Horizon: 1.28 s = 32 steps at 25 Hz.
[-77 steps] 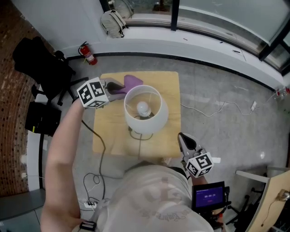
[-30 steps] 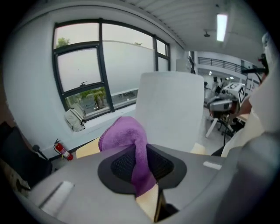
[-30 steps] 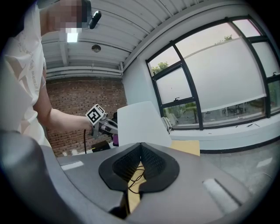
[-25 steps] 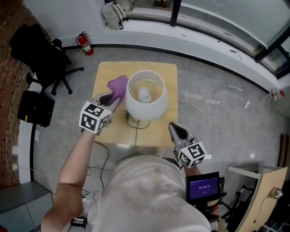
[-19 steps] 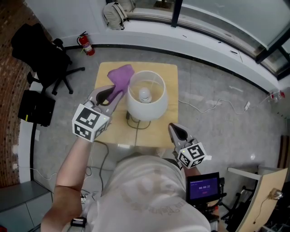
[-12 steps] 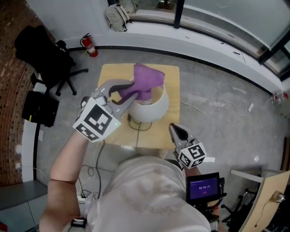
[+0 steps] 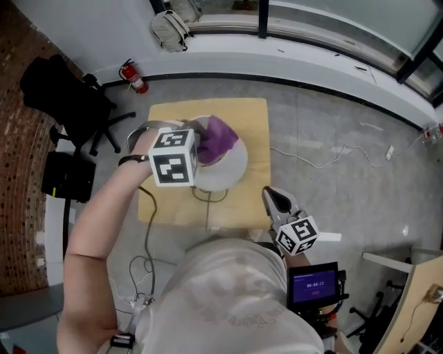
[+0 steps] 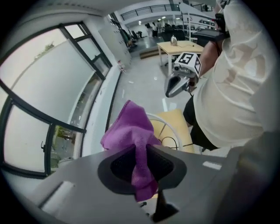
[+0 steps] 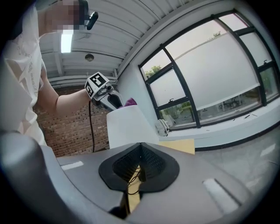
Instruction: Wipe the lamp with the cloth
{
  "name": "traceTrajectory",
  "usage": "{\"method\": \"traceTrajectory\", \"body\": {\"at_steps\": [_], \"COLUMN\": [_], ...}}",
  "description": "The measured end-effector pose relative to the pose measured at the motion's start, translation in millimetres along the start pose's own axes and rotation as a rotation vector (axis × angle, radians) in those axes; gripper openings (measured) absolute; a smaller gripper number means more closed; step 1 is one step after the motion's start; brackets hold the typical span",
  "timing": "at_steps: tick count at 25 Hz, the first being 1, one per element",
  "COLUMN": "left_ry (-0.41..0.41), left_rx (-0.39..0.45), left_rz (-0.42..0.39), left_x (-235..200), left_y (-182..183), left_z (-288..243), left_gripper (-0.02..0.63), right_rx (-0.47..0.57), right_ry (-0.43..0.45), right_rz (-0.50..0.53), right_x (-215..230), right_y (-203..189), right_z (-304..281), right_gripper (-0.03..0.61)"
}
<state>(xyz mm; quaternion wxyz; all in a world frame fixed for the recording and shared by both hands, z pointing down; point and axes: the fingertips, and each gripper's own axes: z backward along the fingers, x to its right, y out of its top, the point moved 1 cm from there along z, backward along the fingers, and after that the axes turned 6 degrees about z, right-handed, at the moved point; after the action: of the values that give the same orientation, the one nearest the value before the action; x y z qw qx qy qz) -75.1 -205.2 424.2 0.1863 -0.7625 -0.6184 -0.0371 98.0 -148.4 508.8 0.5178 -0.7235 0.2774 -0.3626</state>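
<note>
table [image 7: 257, 138] partly hidden; cloth [image 7: 220, 137] covers lamp [image 7: 230, 173] opening

A square wooden surface [image 7: 255, 138] stands on grey floor. At the far left, a red extinguisher [image 7: 133, 77] and a pale backpack [image 7: 169, 29] sit by the wall. A black chair [image 7: 76, 104] stands left, a white cable [image 7: 311, 166] trails right, and a lit screen [image 7: 315, 283] shows near.

Grey floor [image 7: 346, 117], brick wall [image 7: 17, 152] — black office chair [image 7: 69, 97], windows [image 7: 332, 17]
</note>
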Motion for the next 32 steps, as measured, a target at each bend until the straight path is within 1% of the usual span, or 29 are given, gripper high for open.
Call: {"method": "traceTrajectory", "body": {"at_steps": [3,5,6,8,9,10,11,12,14,15,17,20,22,24,27,29,32], "left_ry": [-0.123,-0.158,-0.159,-0.158,-0.161,-0.165,-0.173,-0.184,-0.215,-0.232,-0.252,-0.221,-0.176,-0.134,-0.071,-0.008,0.114], "left_rx": [-0.092,-0.13,-0.139,-0.143,-0.143,-0.142,-0.142,-0.141,-0.142,-0.153,-0.206,-0.3,-0.308,-0.262,-0.12,-0.02,0.117], "left_rz": [-0.023,0.002,0.036,0.13,0.166,0.184,0.184,0.165,0.108,0.092,0.095,0.091,0.106,0.158,0.279,0.37,0.493], "left_x": [-7,-17,-17,-9,-5,-3,-2,-1,2,4,4,-1,-7,-12,-20,-22,-15], "left_y": [4,8,7,2,2,2,4,6,8,6,-1,-10,-10,-9,-5,-5,-17], "left_z": [-24,-37,-40,-40,-39,-40,-41,-42,-42,-41,-34,-20,-11,0,21,37,62], "left_gripper": [0.067,0.069,0.067,0.067,0.066,0.066,0.066,0.066,0.067,0.067,0.067,0.067,0.067,0.067,0.069,0.071,0.071], "right_rx": [0.007,0.014,0.017,0.025,0.027,0.028,0.027,0.026,0.025,0.025,0.025,0.028,0.027,0.026,0.024,0.025,0.028], "right_ry": [-0.004,-0.006,-0.009,-0.014,-0.014,-0.013,-0.01,-0.006,0.004,0.012,0.028,0.037,0.05,0.064,0.074,0.082,0.108], "right_rz": [-0.017,-0.025,-0.027,-0.029,-0.03,-0.032,-0.034,-0.037,-0.039,-0.037,-0.03,-0.03,-0.026,-0.023,-0.03,-0.036,-0.034], "right_x": [25,43,45,40,39,40,43,46,50,51,51,54,56,55,57,58,47], "right_y": [5,10,10,7,6,6,6,6,6,7,8,8,9,10,6,3,-3], "right_z": [-3,-6,-5,0,2,2,3,2,-1,-3,-6,-6,-5,-5,-4,-3,-1], "right_gripper": [0.014,0.014,0.014,0.014,0.014,0.014,0.014,0.014,0.014,0.014,0.014,0.014,0.014,0.014,0.014,0.014,0.014]}}
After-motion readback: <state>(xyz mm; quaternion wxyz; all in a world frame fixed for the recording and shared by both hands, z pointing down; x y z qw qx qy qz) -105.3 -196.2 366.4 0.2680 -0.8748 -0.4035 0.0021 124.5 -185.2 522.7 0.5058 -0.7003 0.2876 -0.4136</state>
